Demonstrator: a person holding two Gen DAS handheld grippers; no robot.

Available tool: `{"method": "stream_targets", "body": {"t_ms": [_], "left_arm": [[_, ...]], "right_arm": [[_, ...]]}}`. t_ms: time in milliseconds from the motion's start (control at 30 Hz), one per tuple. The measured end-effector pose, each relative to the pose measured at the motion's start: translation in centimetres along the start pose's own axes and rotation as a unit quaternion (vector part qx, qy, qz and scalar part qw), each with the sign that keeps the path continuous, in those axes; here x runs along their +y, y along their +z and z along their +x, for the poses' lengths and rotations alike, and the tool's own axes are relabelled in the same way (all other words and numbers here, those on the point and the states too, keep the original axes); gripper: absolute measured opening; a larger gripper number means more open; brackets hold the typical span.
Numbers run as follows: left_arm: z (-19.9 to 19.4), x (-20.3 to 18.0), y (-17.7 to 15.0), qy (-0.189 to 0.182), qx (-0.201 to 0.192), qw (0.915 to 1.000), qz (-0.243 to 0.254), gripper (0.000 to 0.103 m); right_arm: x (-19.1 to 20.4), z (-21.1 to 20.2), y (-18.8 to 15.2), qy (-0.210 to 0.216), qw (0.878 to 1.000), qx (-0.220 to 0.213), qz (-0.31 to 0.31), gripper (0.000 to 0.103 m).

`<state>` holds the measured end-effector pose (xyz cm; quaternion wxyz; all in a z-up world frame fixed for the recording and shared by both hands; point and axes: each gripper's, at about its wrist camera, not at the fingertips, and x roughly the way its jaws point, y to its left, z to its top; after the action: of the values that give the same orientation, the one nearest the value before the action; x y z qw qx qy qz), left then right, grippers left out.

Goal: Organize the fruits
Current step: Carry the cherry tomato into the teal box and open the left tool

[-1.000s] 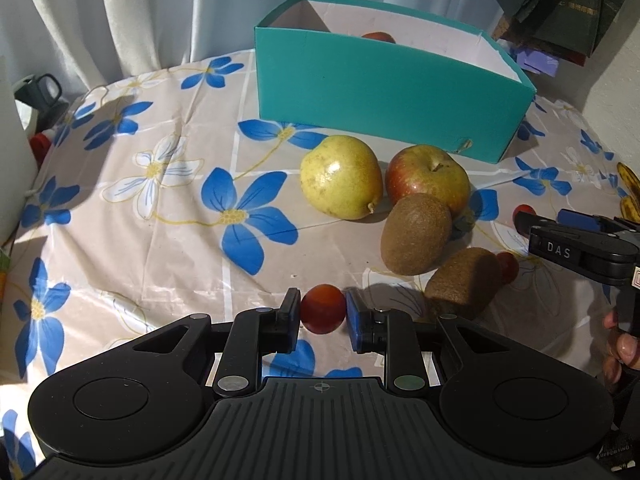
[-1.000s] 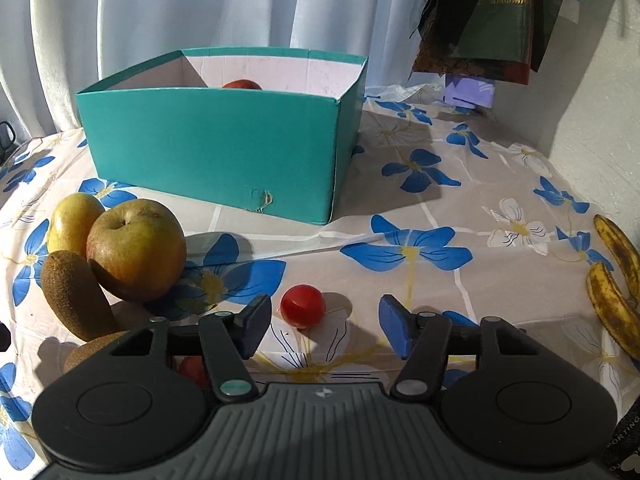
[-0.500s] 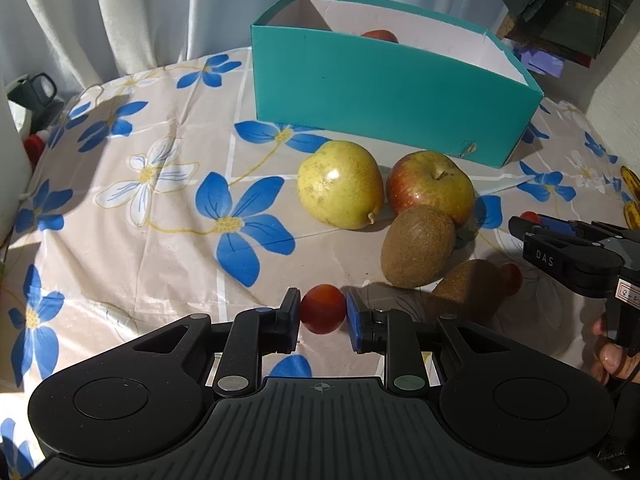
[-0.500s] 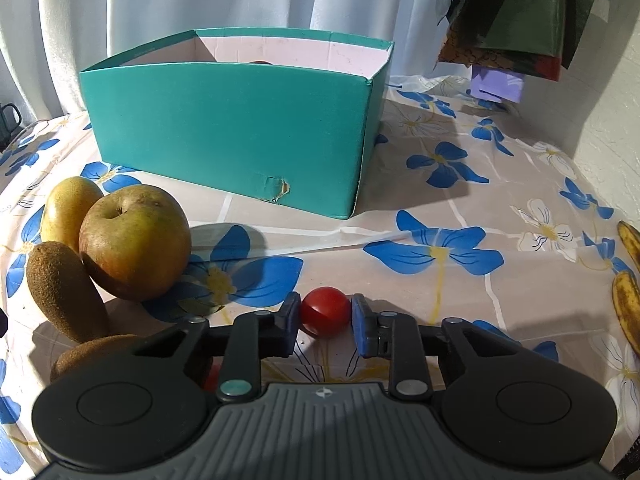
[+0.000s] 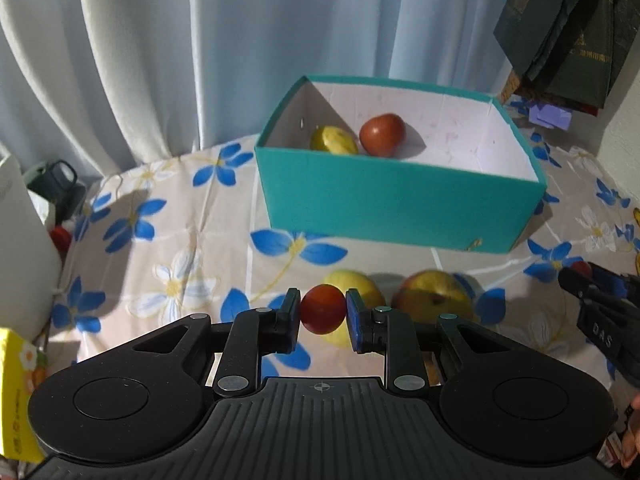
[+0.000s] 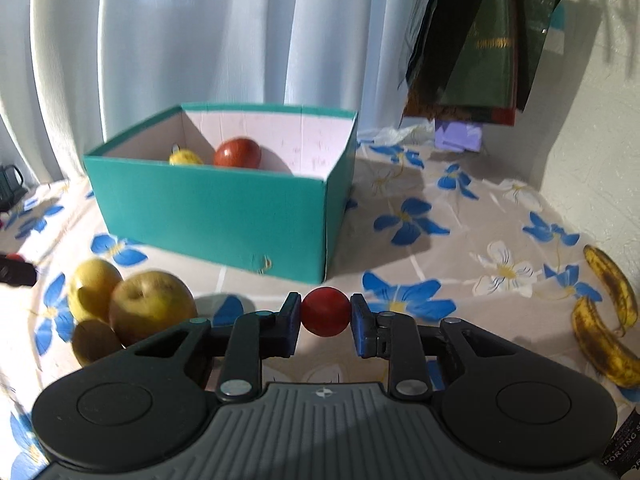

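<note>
My left gripper (image 5: pixel 322 315) is shut on a small red tomato (image 5: pixel 322 313) and holds it above the table. My right gripper (image 6: pixel 325 313) is shut on another small red tomato (image 6: pixel 325 311), also lifted. A teal box (image 5: pixel 400 208) stands ahead with a red apple (image 5: pixel 382 134) and a yellow fruit (image 5: pixel 333 141) inside; it also shows in the right wrist view (image 6: pixel 216 216). On the cloth lie a yellow pear (image 6: pixel 91 286), an apple (image 6: pixel 150 304) and a kiwi (image 6: pixel 95 342). The right gripper shows at the right edge of the left wrist view (image 5: pixel 600 300).
Two spotted bananas (image 6: pixel 608 312) lie at the right of the flowered tablecloth (image 6: pixel 440 248). Dark bags (image 6: pixel 480 40) hang at the back right. A white container (image 5: pixel 20 232) and a yellow carton (image 5: pixel 16 396) stand at the left. Curtains (image 5: pixel 160 60) hang behind.
Both grippers have risen from the table with their tomatoes, so the box's inside shows. The right gripper closed on its tomato a second ago.
</note>
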<state>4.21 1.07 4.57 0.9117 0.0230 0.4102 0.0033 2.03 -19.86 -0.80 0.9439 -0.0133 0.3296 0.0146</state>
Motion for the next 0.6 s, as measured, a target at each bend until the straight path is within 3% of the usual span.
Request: {"method": "stream_targets", "body": {"t_ms": [300, 600], "left_arm": [[0.8, -2.1, 6.3, 0.018, -0.047, 0.9987, 0.000, 0.027], [3.4, -2.8, 8.7, 0.021, -0.037, 0.9991, -0.003, 0.027]], "right_arm": [[0.1, -2.6, 1.6, 0.004, 0.999, -0.037, -0.002, 0.025], [-0.7, -3.1, 2.4, -0.012, 0.999, -0.048, 0.009, 0.025]]}}
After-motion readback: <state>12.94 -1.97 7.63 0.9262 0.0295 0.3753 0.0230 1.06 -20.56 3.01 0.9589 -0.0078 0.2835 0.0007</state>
